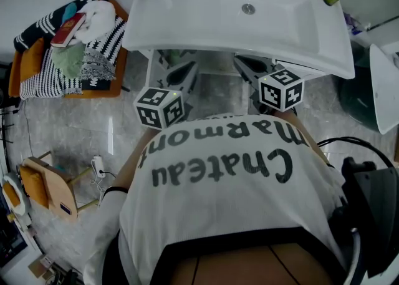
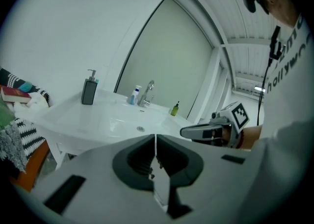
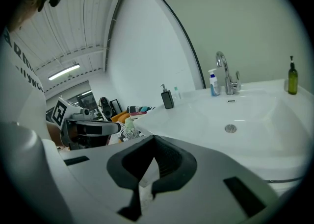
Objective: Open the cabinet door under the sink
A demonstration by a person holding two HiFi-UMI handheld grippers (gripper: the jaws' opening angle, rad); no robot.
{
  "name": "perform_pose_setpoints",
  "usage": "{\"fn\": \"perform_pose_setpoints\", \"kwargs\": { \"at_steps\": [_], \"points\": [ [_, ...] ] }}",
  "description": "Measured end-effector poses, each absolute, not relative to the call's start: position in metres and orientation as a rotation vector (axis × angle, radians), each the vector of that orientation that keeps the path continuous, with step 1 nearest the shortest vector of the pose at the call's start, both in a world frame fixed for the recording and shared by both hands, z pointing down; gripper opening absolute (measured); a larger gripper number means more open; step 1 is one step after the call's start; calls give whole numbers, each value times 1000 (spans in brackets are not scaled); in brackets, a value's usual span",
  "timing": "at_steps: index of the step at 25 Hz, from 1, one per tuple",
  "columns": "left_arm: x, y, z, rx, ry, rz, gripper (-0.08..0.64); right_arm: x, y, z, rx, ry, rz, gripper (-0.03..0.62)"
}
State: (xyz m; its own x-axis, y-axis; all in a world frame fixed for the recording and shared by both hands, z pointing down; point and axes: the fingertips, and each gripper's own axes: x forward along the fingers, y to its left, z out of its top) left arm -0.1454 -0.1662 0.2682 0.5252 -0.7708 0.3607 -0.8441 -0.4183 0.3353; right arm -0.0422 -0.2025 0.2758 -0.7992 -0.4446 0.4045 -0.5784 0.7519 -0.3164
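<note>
Left tongs (image 2: 155, 137) and right tongs (image 3: 154, 138) both pressed together, empty, poised at the sink's (image 1: 206, 25) front edge. Door untouched, I'd say; next, dip under and spread for its edge.

"Chateau Marmont" on white shirt (image 1: 237, 221)

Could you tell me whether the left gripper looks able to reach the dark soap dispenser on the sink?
Probably yes: only bare sink lies between the left gripper and the soap dispenser.
</note>
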Motion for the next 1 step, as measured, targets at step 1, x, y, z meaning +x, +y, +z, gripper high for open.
{"fn": "perform_pose_setpoints", "kwargs": {
  "at_steps": [1],
  "points": [
    [-145,-166,268,2294,-1316,210,15,-42,-203,276,796,-2647,623,11]
  ]
}}
